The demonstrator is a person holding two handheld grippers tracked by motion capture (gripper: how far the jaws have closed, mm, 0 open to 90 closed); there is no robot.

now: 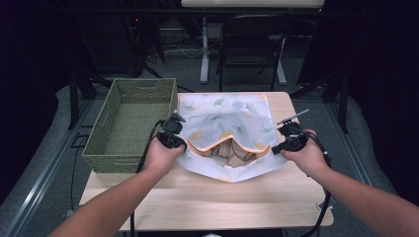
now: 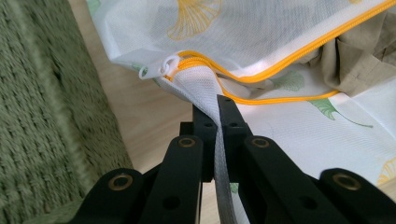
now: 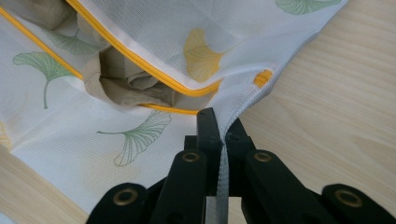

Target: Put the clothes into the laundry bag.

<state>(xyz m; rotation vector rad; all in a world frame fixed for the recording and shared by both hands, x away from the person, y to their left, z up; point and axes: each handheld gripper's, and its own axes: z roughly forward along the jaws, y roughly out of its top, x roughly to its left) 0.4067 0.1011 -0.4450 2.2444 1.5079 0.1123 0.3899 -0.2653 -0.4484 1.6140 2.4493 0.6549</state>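
— Now, what is seen on the bench [image 1: 207,202]?

— A white mesh laundry bag [image 1: 232,116] printed with ginkgo leaves is laid on the light wood, just beside a green woven basket [image 1: 129,123] that is set at the left end. The bag's orange-edged zipper opening [image 1: 232,143] is turned toward the person and is held spread apart.

— How is it held?

— At the left end of the opening, the mesh is pinched between the closed jaws of the left gripper [image 2: 218,105]; a fold of white mesh is seen running down between them. The white zipper pull [image 2: 161,67] is seen just past that pinch, near the basket's wall [image 2: 42,93]. At the right end, the bag's corner is pinched likewise by the right gripper [image 3: 219,122], jaws pressed together on the fabric, close to a small orange tab [image 3: 263,78].

— And inside the bag?

— A crumpled beige garment [image 1: 232,153] is seen through the gap, lying within the mesh [image 3: 128,79]. In the high view, each gripper is grasped by a hand [image 1: 160,155], left [image 1: 170,133] and right [image 1: 291,138], one at either side of the opening.
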